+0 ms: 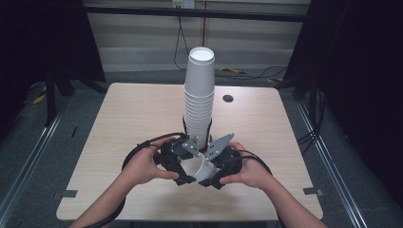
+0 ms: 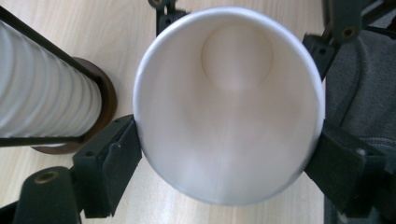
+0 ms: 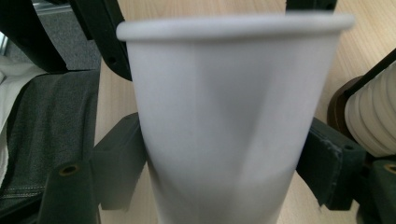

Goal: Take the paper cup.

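Grippers, left and right, both clamp one white cup (plain, no print).

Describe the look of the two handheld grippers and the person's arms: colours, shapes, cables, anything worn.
Both the left gripper and the right gripper are black, blocky tools with two thick squared jaws. Each carries a grey three-cornered plate dotted with small holes on top. A black cable loops away from each gripper. The forearms are bare, with no sleeves, gloves or watch showing.
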Available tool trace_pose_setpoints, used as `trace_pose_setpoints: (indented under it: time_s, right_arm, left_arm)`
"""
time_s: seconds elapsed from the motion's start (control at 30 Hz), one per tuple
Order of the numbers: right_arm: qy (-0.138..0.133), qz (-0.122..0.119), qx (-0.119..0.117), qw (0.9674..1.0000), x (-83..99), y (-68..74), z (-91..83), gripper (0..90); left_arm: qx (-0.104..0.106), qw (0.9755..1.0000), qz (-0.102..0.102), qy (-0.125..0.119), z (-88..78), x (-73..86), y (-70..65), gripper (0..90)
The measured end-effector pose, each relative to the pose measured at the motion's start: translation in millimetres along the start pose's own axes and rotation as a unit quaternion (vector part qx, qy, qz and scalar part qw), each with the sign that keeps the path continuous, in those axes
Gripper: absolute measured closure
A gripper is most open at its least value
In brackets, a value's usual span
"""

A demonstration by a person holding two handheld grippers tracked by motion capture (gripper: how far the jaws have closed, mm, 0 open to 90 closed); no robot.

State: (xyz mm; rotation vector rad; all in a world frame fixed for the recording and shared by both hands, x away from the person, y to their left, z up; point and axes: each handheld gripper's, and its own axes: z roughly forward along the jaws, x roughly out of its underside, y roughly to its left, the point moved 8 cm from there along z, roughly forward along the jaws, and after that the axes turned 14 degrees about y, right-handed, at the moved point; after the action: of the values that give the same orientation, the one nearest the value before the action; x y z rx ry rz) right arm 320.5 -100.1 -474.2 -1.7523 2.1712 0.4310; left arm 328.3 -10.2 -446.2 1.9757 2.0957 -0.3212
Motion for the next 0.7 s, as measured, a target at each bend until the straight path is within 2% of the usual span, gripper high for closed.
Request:
trace_pose_setpoints:
  time_s: [0.1,0.4,0.7]
  right_arm:
    - [-0.011,0.002,-0.003,0.9999,-0.1,-1.2,0.6,23.1]
    - [-0.01,0.006,0.001,0.9999,1.0,-0.7,0.7,23.0]
    - [-0.022,0.008,0.003,0.9997,1.4,-2.0,-1.4,22.8]
  left_arm:
    - [0.0,1.0,0.002,-0.004,-0.8,-1.5,0.4,15.5]
    - [-0.004,0.9999,0.003,-0.011,0.5,-0.3,0.7,14.6]
    - [-0.007,0.9992,0.01,-0.037,-3.7,0.7,2.8,13.0]
